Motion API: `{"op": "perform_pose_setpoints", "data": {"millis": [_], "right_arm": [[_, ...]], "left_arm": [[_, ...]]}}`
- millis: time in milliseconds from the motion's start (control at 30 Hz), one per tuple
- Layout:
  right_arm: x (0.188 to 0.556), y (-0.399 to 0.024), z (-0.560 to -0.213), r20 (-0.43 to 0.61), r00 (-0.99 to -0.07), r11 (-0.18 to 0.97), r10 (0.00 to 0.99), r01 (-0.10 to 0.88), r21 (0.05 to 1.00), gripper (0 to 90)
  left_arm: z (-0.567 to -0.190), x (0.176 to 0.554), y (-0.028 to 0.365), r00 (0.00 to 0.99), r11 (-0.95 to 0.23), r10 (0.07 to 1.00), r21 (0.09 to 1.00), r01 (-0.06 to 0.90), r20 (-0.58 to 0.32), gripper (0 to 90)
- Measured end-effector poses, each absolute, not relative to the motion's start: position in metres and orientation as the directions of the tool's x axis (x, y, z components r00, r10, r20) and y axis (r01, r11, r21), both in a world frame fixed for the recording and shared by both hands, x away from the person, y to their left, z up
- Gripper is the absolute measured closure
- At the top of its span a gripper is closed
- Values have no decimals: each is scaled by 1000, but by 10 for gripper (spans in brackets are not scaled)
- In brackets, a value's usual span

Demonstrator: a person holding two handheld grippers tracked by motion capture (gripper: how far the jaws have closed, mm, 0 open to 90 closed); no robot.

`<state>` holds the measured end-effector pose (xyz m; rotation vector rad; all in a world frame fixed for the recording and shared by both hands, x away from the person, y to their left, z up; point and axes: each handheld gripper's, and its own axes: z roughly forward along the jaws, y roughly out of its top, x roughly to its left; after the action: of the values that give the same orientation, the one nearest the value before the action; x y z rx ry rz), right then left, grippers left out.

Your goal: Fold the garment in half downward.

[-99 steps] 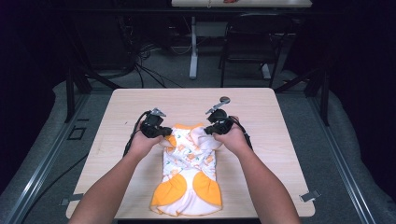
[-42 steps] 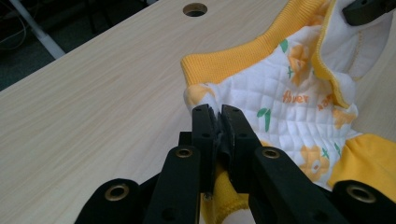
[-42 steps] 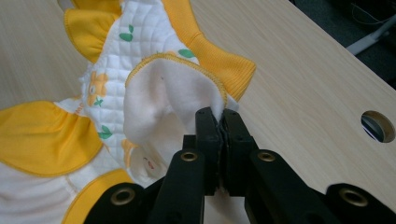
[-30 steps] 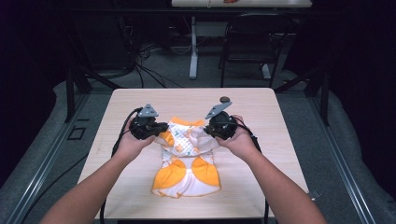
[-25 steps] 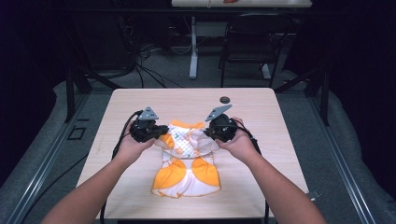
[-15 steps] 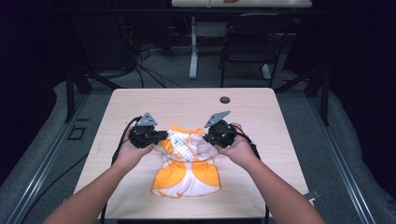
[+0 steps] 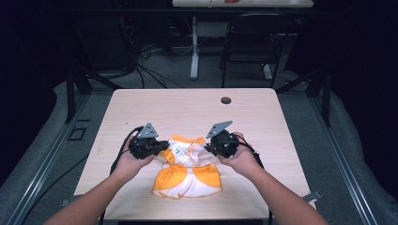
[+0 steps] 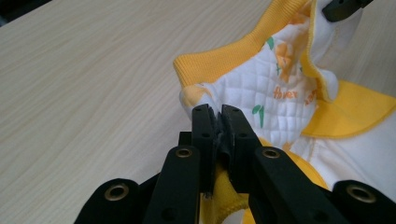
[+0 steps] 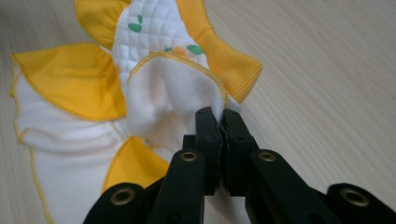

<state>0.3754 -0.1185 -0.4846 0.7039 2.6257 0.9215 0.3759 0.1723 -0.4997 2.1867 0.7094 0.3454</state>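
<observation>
A small white and orange quilted garment (image 7: 187, 171) lies on the wooden table (image 7: 187, 110), its top end lifted and its lower part flat. My left gripper (image 7: 162, 146) is shut on the garment's left upper edge; in the left gripper view its jaws pinch orange fabric (image 8: 219, 135). My right gripper (image 7: 210, 145) is shut on the right upper edge; in the right gripper view its jaws clamp the white fleece lining (image 9: 177, 93) near the orange ribbed band (image 9: 224, 51). The two grippers face each other across the garment.
A small dark round disc (image 7: 226, 100) lies near the table's far edge. Cables (image 7: 123, 147) trail from the left gripper toward the table's left side. A chair (image 7: 253, 44) and table legs stand on the floor beyond the table.
Both hands have drawn back toward the near edge and sunk, carrying the garment's top end with them. The garment is folded shorter than before. Both grips have held.
</observation>
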Motion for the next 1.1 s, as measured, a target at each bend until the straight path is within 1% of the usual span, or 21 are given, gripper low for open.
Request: {"op": "perform_pose_setpoints", "data": {"millis": [133, 600, 767, 900, 1033, 1100], "right_arm": [[369, -119, -491, -97, -852, 692, 515, 346, 634, 867], [343, -120, -512, -61, -869, 702, 491, 353, 619, 860], [336, -124, -520, -18, -865, 676, 501, 378, 632, 847], [331, -124, -524, -2, -870, 676, 493, 381, 630, 815], [327, -127, -522, 3, -865, 665, 502, 388, 638, 750], [326, -129, -519, 26, -863, 645, 505, 398, 652, 723]], "left_arm": [[-506, 370, 176, 813, -528, 582, 762, 376, 2, 847], [-531, 343, 181, 823, -514, 567, 761, 397, -46, 843], [-539, 334, 181, 832, -520, 551, 755, 400, -61, 838], [-543, 329, 182, 827, -497, 554, 758, 422, -97, 817], [-540, 324, 185, 818, -482, 565, 761, 434, -108, 769], [-535, 323, 187, 811, -465, 574, 768, 441, -118, 729]]}}
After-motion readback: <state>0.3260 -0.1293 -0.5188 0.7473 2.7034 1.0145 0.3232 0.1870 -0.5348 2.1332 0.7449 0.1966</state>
